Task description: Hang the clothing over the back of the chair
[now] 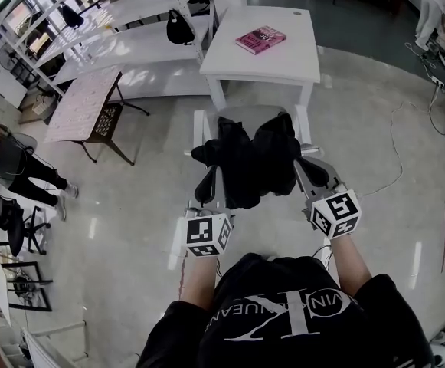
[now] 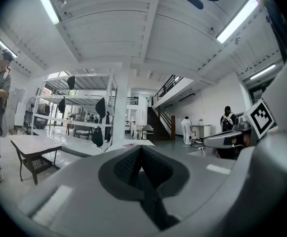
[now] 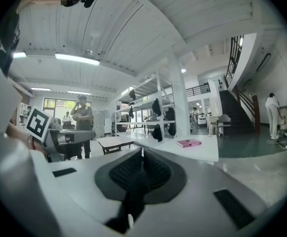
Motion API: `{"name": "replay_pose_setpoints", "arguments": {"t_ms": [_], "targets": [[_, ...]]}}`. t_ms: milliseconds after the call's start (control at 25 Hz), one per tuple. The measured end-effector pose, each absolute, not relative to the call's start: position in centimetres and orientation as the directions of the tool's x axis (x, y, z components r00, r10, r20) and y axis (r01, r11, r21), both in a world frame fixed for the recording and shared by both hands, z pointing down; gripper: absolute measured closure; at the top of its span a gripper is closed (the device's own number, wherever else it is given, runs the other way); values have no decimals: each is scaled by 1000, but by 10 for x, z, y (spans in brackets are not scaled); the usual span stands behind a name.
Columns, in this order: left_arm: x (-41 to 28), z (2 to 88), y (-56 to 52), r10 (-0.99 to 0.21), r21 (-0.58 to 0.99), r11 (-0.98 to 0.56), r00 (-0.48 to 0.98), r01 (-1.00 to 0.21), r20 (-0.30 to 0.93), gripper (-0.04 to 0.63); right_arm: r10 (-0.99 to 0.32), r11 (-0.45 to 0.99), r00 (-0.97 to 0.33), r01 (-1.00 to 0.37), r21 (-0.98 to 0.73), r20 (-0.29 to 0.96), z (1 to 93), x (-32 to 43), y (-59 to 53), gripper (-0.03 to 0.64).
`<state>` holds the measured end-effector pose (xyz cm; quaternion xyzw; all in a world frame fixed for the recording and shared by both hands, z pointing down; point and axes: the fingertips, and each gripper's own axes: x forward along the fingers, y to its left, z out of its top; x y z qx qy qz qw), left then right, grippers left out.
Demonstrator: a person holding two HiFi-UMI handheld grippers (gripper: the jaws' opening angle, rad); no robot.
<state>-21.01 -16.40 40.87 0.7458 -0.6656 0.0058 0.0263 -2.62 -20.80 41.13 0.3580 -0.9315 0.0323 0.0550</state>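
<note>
The left gripper (image 2: 141,152) and right gripper (image 3: 142,157) each pinch a fold of limp black clothing (image 1: 249,163) between ribbed dark pads (image 2: 126,166); it apparently drapes over a white chair (image 1: 199,129).

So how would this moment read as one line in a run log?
clothing: black, held up over white chair | left gripper: shut on clothing | right gripper: shut on clothing

At your 12 o'clock, the crumpled black fabric garment (image 1: 249,159) hangs bunched above the white-framed grey chair (image 1: 200,131).
</note>
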Motion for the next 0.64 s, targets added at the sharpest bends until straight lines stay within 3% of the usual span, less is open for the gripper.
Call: {"name": "replay_pose_setpoints", "arguments": {"t_ms": [640], "targets": [[-235,403,-163,-989,46,-133,136,-990,56,584,-684,718,-717,-694,-50,132,412,-46,-204,594]]}}
